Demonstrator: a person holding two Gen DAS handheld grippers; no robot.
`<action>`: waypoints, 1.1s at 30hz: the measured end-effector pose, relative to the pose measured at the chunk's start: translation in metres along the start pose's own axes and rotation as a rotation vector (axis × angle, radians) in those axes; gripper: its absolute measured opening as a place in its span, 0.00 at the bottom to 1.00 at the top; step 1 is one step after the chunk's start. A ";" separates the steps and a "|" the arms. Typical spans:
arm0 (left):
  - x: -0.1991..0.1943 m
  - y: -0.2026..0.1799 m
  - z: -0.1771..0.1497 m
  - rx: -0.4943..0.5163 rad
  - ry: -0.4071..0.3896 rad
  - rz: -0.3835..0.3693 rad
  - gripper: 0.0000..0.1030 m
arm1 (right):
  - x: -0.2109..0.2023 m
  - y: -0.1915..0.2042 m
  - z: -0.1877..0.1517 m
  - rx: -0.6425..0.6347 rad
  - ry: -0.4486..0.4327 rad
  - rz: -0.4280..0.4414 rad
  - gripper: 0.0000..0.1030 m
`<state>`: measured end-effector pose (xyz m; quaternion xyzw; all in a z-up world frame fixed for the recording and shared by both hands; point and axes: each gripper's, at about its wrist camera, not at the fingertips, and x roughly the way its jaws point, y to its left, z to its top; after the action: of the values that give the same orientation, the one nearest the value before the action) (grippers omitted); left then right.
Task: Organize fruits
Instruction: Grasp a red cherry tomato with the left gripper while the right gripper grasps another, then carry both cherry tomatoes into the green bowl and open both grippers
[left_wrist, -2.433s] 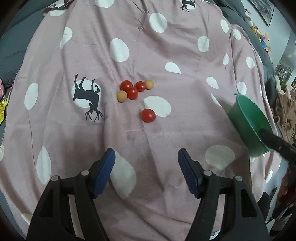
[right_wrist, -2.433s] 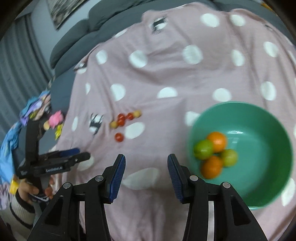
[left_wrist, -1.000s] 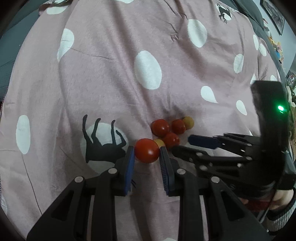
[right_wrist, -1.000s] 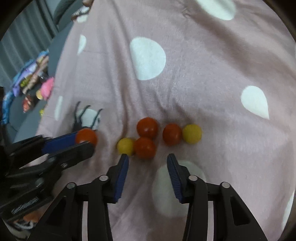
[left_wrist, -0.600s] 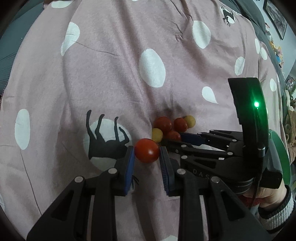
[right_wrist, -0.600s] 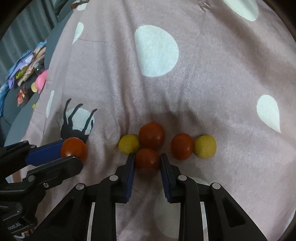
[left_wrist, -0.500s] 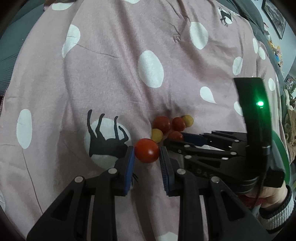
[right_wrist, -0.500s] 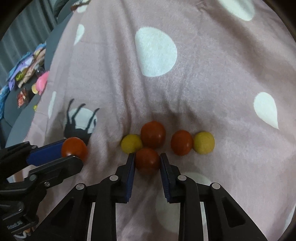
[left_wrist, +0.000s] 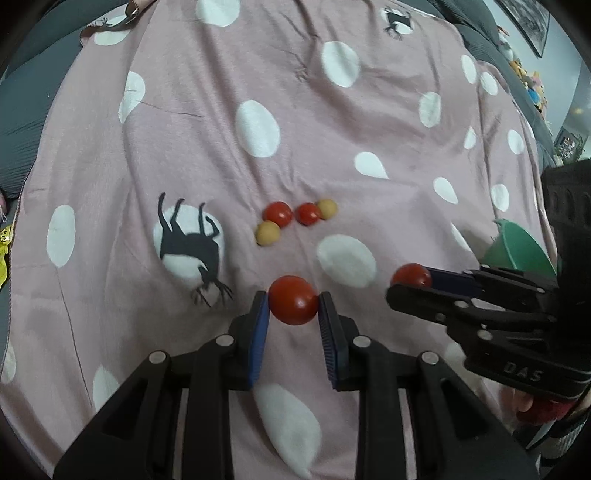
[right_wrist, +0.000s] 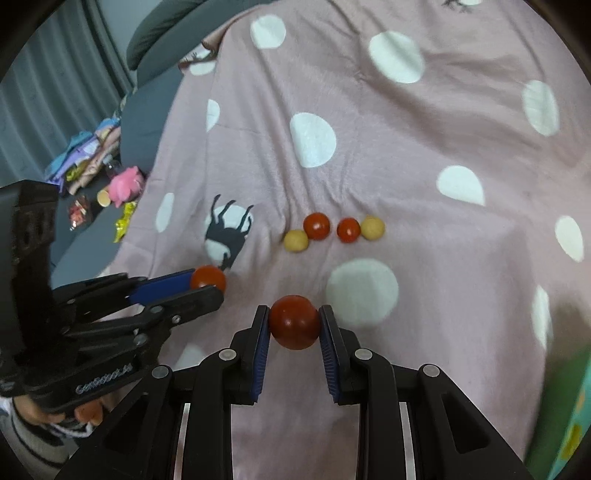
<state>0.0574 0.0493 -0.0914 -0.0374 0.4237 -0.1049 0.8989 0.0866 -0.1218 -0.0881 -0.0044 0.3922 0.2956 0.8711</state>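
My left gripper is shut on a red tomato, lifted off the pink spotted blanket. In the right wrist view my right gripper is shut on another red tomato. Each gripper shows in the other's view, tomato between its pads: the right gripper and the left gripper. Farther out on the blanket lie two red tomatoes and two yellow ones in a loose row. The green bowl sits at the right edge.
A deer print marks the blanket left of the fruit row. Toys and packets lie beyond the blanket's left edge on a grey surface. A hand in a striped sleeve holds the left gripper's handle.
The right gripper closed on a red tomato from the cluster and lifted it back toward the bowl side. The left gripper drew back too, still holding its tomato. The row now has four fruits.
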 end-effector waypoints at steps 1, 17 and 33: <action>-0.003 -0.003 -0.003 0.006 0.000 0.002 0.26 | -0.001 0.002 -0.001 0.005 -0.004 -0.001 0.27; -0.038 -0.057 -0.029 0.094 -0.018 -0.013 0.26 | -0.070 -0.005 -0.054 0.102 -0.084 -0.017 0.27; -0.040 -0.107 -0.017 0.187 -0.041 -0.062 0.26 | -0.122 -0.033 -0.067 0.178 -0.194 -0.078 0.27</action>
<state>0.0029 -0.0454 -0.0555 0.0314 0.3922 -0.1709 0.9033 -0.0048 -0.2269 -0.0581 0.0863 0.3303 0.2246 0.9127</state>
